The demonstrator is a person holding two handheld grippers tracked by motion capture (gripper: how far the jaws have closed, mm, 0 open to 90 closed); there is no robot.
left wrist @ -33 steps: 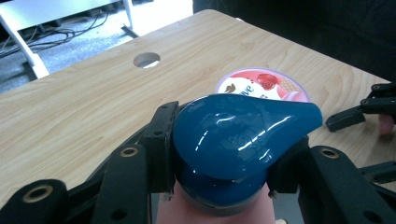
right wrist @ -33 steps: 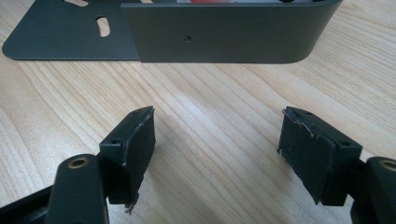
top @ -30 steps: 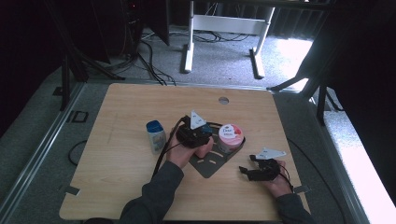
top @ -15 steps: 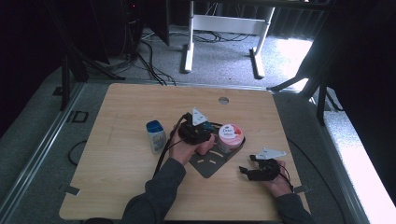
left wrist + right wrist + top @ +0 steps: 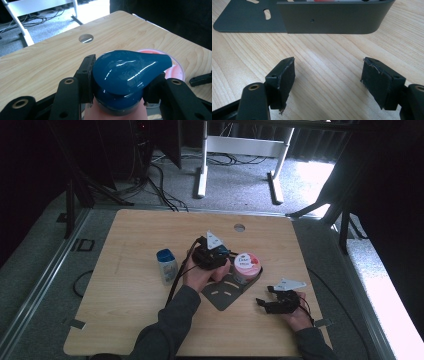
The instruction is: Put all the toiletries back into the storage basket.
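Left claw (image 5: pixel 120 100) clamps a blue-capped bottle (image 5: pixel 125 75); right claw (image 5: pixel 328 82) gapes wide with nothing in it above the table (image 5: pixel 324 50).

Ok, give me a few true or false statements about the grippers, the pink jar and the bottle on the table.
1. The left gripper is clamped on a blue cap. True.
2. The right gripper holds the pink jar. False: its jaws stand open, with nothing between them.
3. The pink jar sits on the dark metal bracket. True.
4. The blue-capped bottle lies on its side. False: it stands upright.
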